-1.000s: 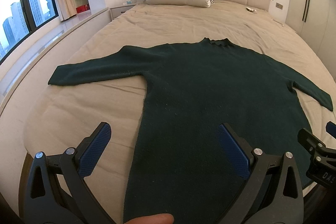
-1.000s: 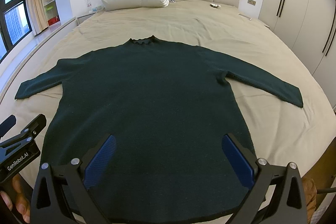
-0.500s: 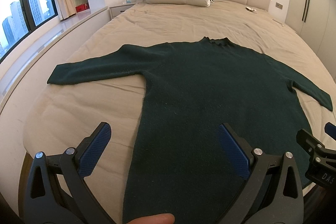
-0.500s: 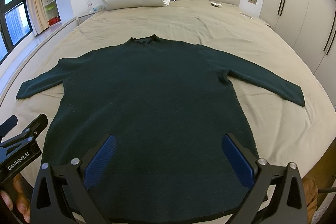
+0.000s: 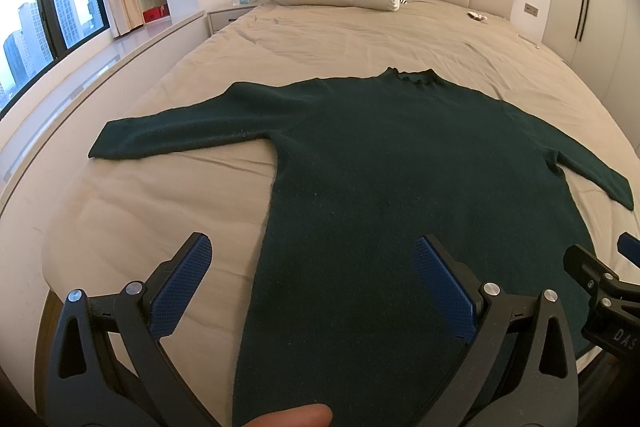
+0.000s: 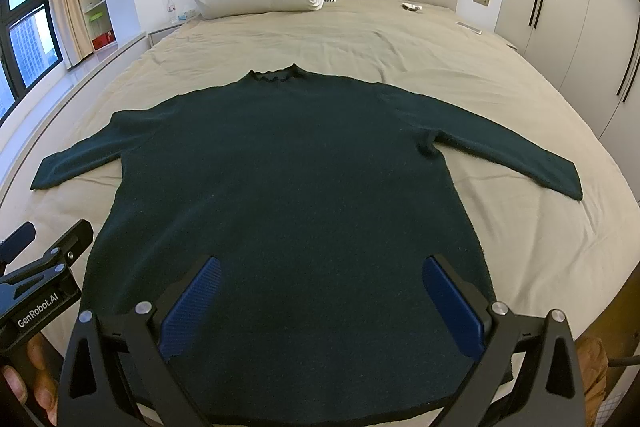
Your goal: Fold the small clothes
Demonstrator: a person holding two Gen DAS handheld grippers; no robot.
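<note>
The left gripper [image 5: 312, 279] fingers spread wide, empty, above the hem's left side; the right gripper [image 6: 320, 295] fingers gape too, over its middle. The dark green sweater [image 6: 292, 179] lies flat, sleeves outspread, on the beige bed [image 6: 360, 31].

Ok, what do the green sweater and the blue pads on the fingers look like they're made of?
Sweater: apparently a soft knit, wool or a blend; matte, slightly fuzzy surface with a ruffled collar. Blue pads: probably rubber or textured plastic; fine ribbed grip pattern, slight sheen.
</note>
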